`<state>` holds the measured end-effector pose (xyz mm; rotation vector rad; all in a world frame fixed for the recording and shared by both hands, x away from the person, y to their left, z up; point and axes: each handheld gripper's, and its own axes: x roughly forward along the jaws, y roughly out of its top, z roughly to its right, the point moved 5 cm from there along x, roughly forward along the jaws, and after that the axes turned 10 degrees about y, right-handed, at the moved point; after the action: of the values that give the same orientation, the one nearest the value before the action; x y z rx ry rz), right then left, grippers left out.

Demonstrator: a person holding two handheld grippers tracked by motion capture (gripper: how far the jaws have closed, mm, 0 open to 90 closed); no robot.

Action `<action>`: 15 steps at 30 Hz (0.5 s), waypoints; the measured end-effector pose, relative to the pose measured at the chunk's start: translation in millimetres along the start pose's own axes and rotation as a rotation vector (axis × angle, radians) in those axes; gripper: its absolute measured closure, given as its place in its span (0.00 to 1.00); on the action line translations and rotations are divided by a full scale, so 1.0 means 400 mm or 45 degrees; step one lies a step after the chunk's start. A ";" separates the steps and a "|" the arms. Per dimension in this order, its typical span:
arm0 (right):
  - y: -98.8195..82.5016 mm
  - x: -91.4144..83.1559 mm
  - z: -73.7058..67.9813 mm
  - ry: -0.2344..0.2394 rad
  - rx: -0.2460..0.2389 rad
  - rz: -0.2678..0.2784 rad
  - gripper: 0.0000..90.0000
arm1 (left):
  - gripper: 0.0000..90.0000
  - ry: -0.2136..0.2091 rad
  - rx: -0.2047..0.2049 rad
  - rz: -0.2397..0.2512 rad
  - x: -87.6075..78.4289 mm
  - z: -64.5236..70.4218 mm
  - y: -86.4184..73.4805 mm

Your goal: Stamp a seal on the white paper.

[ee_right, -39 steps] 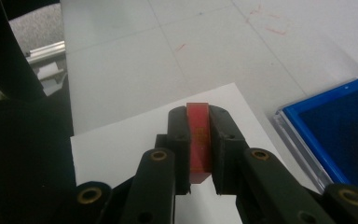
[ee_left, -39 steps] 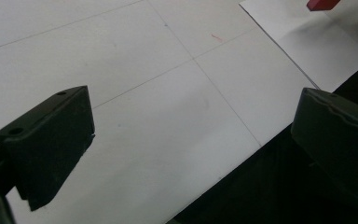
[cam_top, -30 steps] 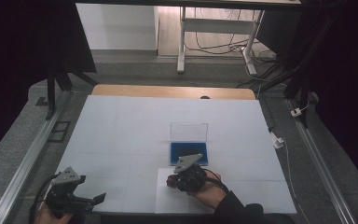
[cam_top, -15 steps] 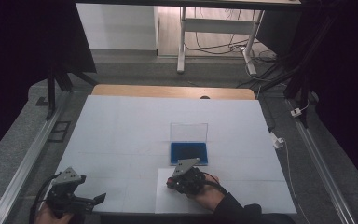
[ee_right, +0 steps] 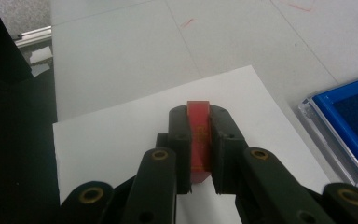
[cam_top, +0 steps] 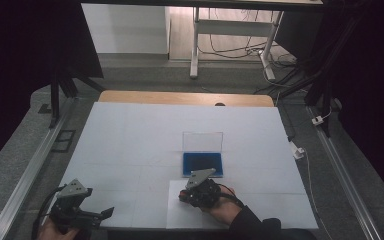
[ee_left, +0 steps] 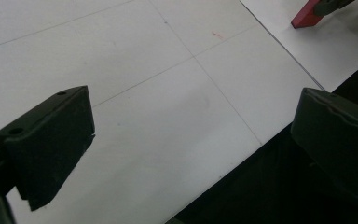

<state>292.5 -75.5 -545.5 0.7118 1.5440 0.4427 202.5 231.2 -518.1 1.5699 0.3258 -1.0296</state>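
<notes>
My right gripper (ee_right: 198, 122) is shut on a small red stamp block (ee_right: 198, 135) and holds it down over a white sheet of paper (ee_right: 121, 135). From above, this gripper (cam_top: 186, 196) sits over the paper (cam_top: 180, 214) at the near middle of the table, just in front of a blue ink pad (cam_top: 202, 164) whose clear lid stands open. The ink pad's corner (ee_right: 354, 121) lies to the right of the jaws. My left gripper (cam_top: 102, 214) rests at the near left corner, jaws wide apart (ee_left: 191, 140) with only bare table between them. The red block (ee_left: 307, 16) appears far off in the left gripper view.
A white mat (cam_top: 145, 140) covers the table, with a wooden strip (cam_top: 185, 98) at its far edge. Metal rails (cam_top: 30, 170) run along both sides. The table's near edge (ee_left: 242, 158) drops off close beneath the left gripper.
</notes>
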 end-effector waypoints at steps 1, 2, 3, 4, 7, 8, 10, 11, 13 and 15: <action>0.001 0.001 -0.006 -0.021 -0.024 -0.011 0.90 | 0.00 0.001 0.001 -0.001 0.000 0.001 0.000; 0.002 0.002 -0.009 -0.042 -0.053 -0.022 0.90 | 0.00 0.001 0.003 0.000 0.000 0.001 0.000; 0.002 0.003 -0.012 -0.045 -0.053 -0.018 0.90 | 0.00 0.001 0.004 -0.001 0.000 0.001 0.000; 0.001 0.002 -0.009 -0.038 -0.044 -0.012 0.90 | 0.00 0.001 0.004 -0.002 0.000 0.001 0.000; -0.004 -0.001 0.004 0.014 0.018 0.024 0.90 | 0.00 0.003 0.001 0.002 0.000 0.001 0.000; -0.003 0.000 0.002 0.006 0.007 0.021 0.90 | 0.00 0.000 -0.001 0.001 0.000 0.001 0.000; 0.000 0.002 -0.007 -0.027 -0.033 0.000 0.90 | 0.00 0.000 -0.001 0.000 0.000 0.000 0.001; 0.000 0.001 -0.007 -0.026 -0.029 0.001 0.90 | 0.00 0.000 -0.001 0.001 0.000 0.000 0.001; -0.001 0.000 -0.004 -0.017 -0.022 0.003 0.90 | 0.00 -0.002 -0.001 0.002 0.000 0.001 0.000; 0.000 0.001 -0.005 -0.022 -0.028 0.006 0.90 | 0.00 -0.003 -0.001 0.005 -0.001 0.000 0.000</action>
<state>290.6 -75.0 -545.6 0.7006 1.5198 0.4552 202.4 231.3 -517.7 1.5677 0.3217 -1.0281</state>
